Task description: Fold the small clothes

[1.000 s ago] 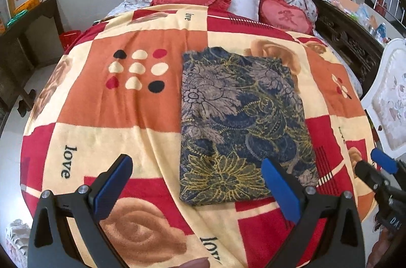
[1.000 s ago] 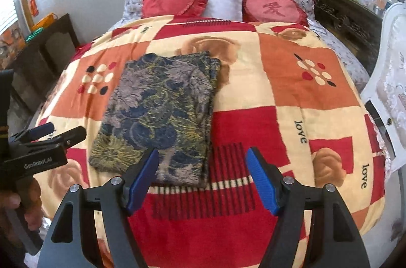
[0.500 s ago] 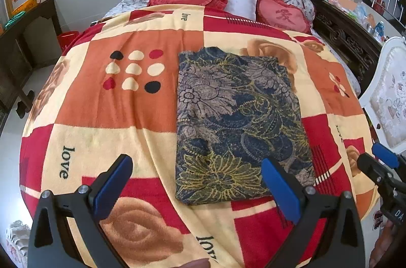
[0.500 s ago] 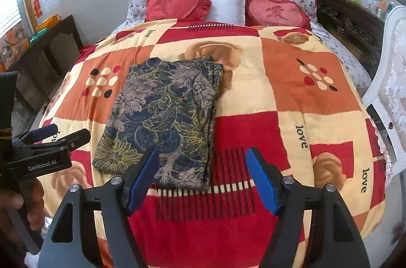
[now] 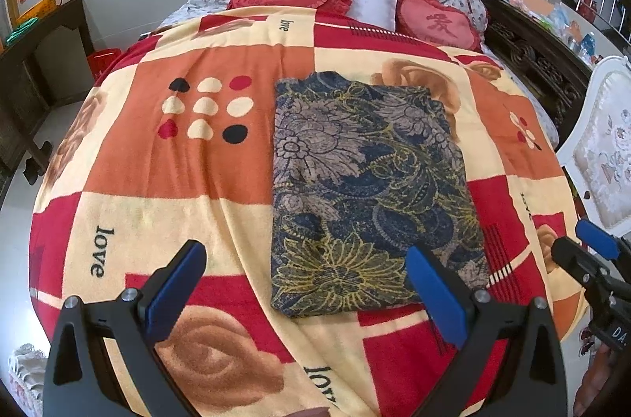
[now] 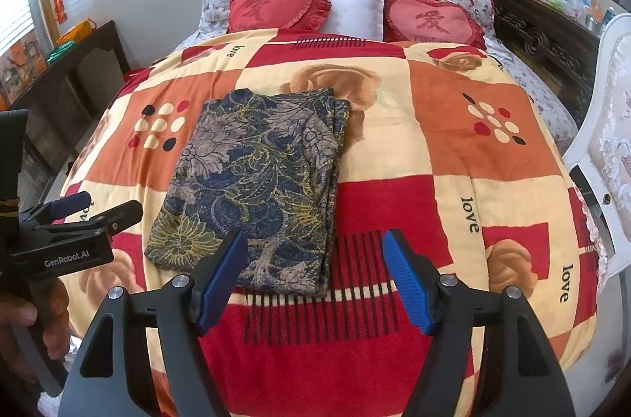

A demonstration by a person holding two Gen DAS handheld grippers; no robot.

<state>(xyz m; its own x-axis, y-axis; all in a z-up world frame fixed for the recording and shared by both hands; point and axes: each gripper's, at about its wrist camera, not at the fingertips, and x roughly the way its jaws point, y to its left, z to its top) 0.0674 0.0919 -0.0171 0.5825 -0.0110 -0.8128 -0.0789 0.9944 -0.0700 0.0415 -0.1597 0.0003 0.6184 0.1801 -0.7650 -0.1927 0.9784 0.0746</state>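
Note:
A dark blue garment with grey and yellow flowers [image 5: 366,192] lies folded into a flat rectangle on the patchwork blanket [image 5: 189,156]; it also shows in the right wrist view [image 6: 260,180]. My left gripper [image 5: 305,292] is open and empty, above the blanket near the garment's near edge. My right gripper [image 6: 315,275] is open and empty, over the garment's near right corner. Each gripper shows at the edge of the other's view, the right one [image 5: 591,259] and the left one [image 6: 79,212].
Two red heart cushions [image 6: 276,4] and a white pillow [image 6: 355,6] lie at the head of the bed. A dark wooden desk [image 6: 67,73] stands to the left. A dark carved sideboard [image 6: 544,42] and a white chair [image 6: 607,148] stand to the right.
Both grippers have drawn back and up a little from the garment; the bed appears farther away. The garment has not moved, and both grippers stayed open.

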